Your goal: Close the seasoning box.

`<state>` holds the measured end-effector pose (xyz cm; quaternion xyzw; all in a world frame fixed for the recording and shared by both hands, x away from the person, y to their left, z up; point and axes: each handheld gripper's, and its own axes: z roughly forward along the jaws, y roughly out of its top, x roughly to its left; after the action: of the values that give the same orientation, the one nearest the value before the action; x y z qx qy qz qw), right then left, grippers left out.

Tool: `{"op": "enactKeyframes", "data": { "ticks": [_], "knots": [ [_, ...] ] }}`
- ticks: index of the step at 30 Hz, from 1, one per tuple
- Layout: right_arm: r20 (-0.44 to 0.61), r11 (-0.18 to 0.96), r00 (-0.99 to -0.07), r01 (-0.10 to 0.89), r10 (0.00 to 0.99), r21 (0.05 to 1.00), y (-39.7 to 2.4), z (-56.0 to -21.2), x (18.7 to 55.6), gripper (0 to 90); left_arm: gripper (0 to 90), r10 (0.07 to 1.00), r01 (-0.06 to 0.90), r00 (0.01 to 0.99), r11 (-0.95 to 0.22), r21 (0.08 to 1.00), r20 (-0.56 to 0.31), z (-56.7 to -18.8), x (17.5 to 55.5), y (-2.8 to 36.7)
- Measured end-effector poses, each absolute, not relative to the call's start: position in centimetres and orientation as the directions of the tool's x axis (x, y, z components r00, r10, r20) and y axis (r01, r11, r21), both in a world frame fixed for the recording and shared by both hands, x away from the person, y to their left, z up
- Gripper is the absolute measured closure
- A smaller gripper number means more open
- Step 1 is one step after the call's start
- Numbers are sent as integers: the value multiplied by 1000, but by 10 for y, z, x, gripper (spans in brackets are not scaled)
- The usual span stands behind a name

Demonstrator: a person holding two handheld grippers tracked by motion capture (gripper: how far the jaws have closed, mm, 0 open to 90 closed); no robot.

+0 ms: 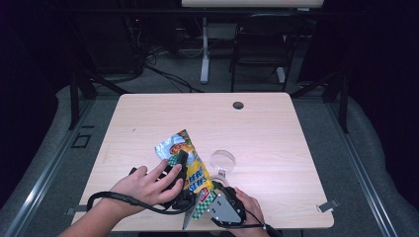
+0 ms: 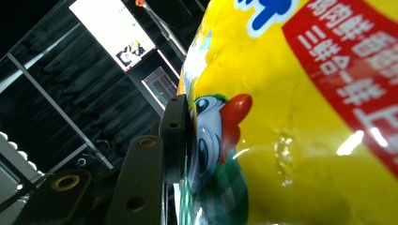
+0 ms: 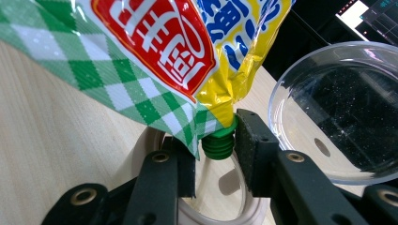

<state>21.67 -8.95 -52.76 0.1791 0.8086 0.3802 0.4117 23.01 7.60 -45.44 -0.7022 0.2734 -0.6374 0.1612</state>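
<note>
While our left hand-held gripper (image 1: 182, 165) is clamped on the body of the yellow sauce pouch (image 1: 190, 170), tilted above the tabletop (image 1: 267, 133), our right hand-held gripper (image 3: 217, 149) has its jaws around the pouch's green spout (image 3: 218, 143). One pad touches the spout; whether both press it we cannot tell. A clear glass bowl (image 1: 223, 161) sits just beside.

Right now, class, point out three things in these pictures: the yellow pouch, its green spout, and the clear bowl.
yellow pouch (image 1: 193, 170), high view, on its printed front.
green spout (image 3: 218, 142), right gripper view, on its ribbed neck.
clear bowl (image 3: 300, 79), right gripper view, on its left rim.
</note>
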Motion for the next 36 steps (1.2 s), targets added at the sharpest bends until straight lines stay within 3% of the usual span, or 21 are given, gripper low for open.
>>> {"op": "enactKeyframes", "data": {
  "ticks": [36],
  "knots": [
    [-504, 627, -615, -20, 606, 779, -87, -526, 217, 698, 653, -602, -172, 38, -790, -589, 797, -450, 227, 77]
  ]
}}
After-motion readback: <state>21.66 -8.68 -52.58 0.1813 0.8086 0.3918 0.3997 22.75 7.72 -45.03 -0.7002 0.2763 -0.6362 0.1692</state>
